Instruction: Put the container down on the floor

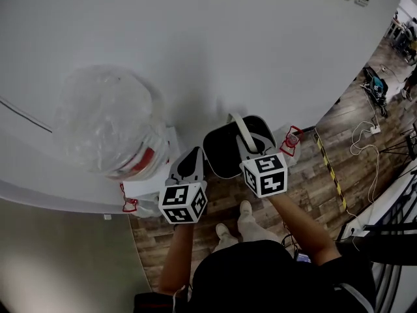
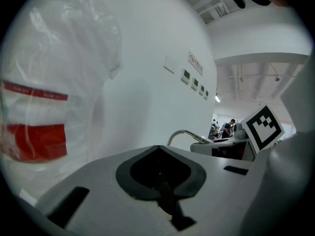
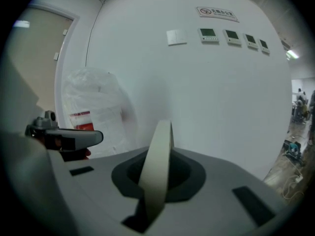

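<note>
While left tongs (image 2: pixel 163 188) closed, right tongs (image 3: pixel 147 208) tight on container handle (image 3: pixel 158 151).

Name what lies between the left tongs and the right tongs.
The dark container, in the head view; the right tongs grip its handle.

text: none legible | wall sign (image 3: pixel 217 13): red print, too small | bag label (image 2: pixel 33 140): blurred

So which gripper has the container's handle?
The right gripper: the cream handle of the container runs between its jaws. The left gripper beside it has none there.
</note>
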The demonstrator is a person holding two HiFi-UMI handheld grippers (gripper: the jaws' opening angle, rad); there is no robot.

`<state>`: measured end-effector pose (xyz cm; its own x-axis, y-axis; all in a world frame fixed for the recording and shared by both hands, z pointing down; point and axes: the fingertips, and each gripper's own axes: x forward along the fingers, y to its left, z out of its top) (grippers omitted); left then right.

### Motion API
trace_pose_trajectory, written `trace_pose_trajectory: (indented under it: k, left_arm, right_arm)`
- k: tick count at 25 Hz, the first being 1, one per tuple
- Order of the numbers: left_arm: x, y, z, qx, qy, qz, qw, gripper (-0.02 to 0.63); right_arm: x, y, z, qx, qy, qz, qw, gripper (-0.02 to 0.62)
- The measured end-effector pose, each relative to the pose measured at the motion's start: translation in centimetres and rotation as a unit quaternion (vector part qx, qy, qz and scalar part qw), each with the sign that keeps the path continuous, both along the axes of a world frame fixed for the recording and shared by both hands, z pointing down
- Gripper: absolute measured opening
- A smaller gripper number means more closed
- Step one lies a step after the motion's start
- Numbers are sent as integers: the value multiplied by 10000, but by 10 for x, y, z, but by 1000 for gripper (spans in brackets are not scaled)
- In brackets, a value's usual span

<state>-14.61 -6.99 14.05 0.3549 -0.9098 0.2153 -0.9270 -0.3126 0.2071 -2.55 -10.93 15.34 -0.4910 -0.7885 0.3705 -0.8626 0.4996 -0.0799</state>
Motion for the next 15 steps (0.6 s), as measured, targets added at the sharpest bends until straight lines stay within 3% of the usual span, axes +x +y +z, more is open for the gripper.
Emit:
trace_pose_trajectory:
  k: [15]
  left_arm:
    - [4,-28,96,-740,115,-33,9972,17]
  right_arm:
    - [-17,-27,90,-649,322,-273,9970,34]
